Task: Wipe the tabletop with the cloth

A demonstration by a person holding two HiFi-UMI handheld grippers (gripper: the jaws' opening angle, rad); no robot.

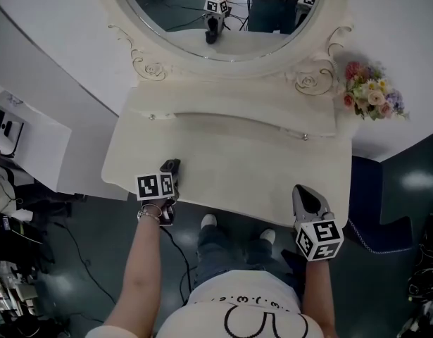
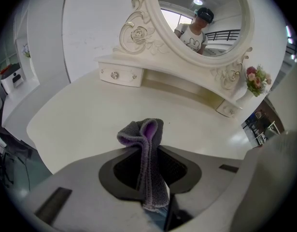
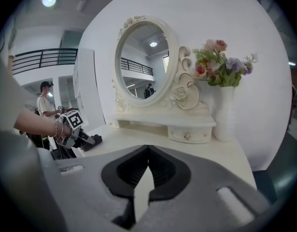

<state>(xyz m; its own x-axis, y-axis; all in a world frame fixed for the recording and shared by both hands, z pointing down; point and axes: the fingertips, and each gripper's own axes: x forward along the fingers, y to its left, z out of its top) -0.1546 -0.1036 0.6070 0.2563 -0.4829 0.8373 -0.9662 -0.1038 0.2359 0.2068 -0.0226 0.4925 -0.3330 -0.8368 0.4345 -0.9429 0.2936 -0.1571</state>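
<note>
A small grey cloth (image 2: pixel 147 129) with a purple inner side is pinched upright between the jaws of my left gripper (image 2: pixel 150 154), which is shut on it. That gripper (image 1: pixel 170 167) hovers over the front left part of the cream tabletop (image 1: pixel 237 160). In the right gripper view the left gripper (image 3: pixel 88 140) shows low over the table's far side. My right gripper (image 1: pixel 305 193) is at the table's front right edge. Its jaws (image 3: pixel 148 151) meet at the tips with nothing between them.
An oval mirror (image 1: pixel 216 13) in a carved frame stands at the back over a raised shelf with small drawers (image 2: pixel 120 75). A white vase of flowers (image 1: pixel 371 97) stands at the back right corner. White cabinets (image 1: pixel 33 146) lie to the left, dark floor below.
</note>
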